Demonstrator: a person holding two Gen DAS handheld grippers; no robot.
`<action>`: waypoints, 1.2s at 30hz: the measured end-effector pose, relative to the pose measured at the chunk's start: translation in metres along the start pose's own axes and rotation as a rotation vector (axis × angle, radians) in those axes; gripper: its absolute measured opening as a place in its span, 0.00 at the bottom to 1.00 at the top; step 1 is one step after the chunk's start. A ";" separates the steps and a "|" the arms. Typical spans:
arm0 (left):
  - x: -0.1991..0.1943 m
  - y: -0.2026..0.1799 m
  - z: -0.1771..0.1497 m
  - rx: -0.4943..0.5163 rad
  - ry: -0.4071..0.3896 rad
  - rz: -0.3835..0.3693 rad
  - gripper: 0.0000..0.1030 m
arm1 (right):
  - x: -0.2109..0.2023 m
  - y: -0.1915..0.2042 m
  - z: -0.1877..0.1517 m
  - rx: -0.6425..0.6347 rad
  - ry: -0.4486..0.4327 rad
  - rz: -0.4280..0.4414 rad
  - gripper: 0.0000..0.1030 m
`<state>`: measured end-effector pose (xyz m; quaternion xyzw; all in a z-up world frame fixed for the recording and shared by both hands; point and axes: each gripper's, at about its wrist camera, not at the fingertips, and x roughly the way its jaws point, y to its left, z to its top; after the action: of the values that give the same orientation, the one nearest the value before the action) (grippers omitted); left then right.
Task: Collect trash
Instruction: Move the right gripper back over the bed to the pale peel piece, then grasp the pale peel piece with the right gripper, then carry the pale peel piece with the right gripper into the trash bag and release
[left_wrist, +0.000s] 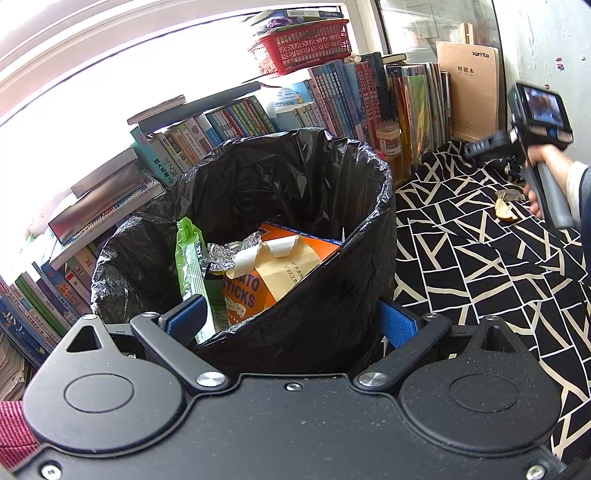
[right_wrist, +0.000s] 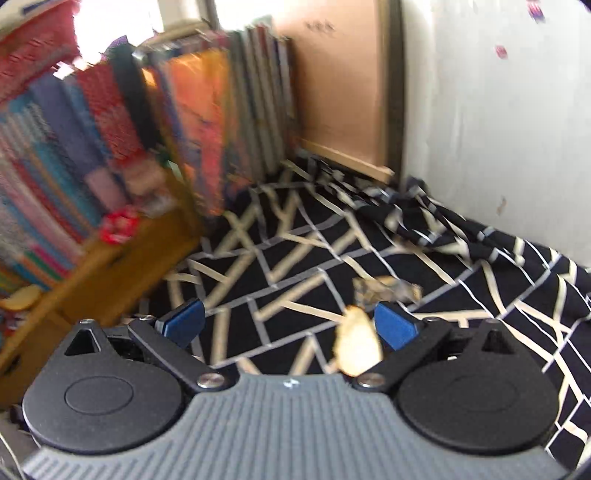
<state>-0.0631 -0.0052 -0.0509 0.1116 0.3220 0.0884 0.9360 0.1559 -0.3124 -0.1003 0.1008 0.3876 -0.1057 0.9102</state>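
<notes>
My left tool (left_wrist: 291, 321) is spread wide around the near wall of the trash bin (left_wrist: 295, 295): one blue pad sits inside the black liner, the other outside. I cannot tell if the pads press on it. In the bin I see an orange snack box (left_wrist: 255, 288), a green wrapper (left_wrist: 190, 254) and crumpled foil (left_wrist: 229, 253). My right tool (right_wrist: 290, 325) is open, its jaws still widening, and nothing is pinched. A pale peel (right_wrist: 356, 349) lies just beside its right pad on the black patterned cloth (right_wrist: 295, 258); a crumpled clear wrapper (right_wrist: 384, 290) lies just beyond. Books (left_wrist: 351, 99) stand behind.
</notes>
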 end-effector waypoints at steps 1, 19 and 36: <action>0.000 0.000 0.000 -0.001 0.001 -0.001 0.94 | 0.006 -0.003 -0.003 -0.006 0.012 -0.023 0.99; 0.003 0.003 0.006 -0.020 0.014 0.006 0.94 | 0.074 -0.034 -0.051 -0.074 0.199 -0.122 0.82; 0.001 0.004 0.005 -0.022 0.015 -0.007 0.95 | 0.028 0.014 -0.029 -0.051 0.118 0.016 0.41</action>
<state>-0.0595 -0.0019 -0.0472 0.0997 0.3284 0.0896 0.9350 0.1588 -0.2945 -0.1396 0.0867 0.4424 -0.0823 0.8888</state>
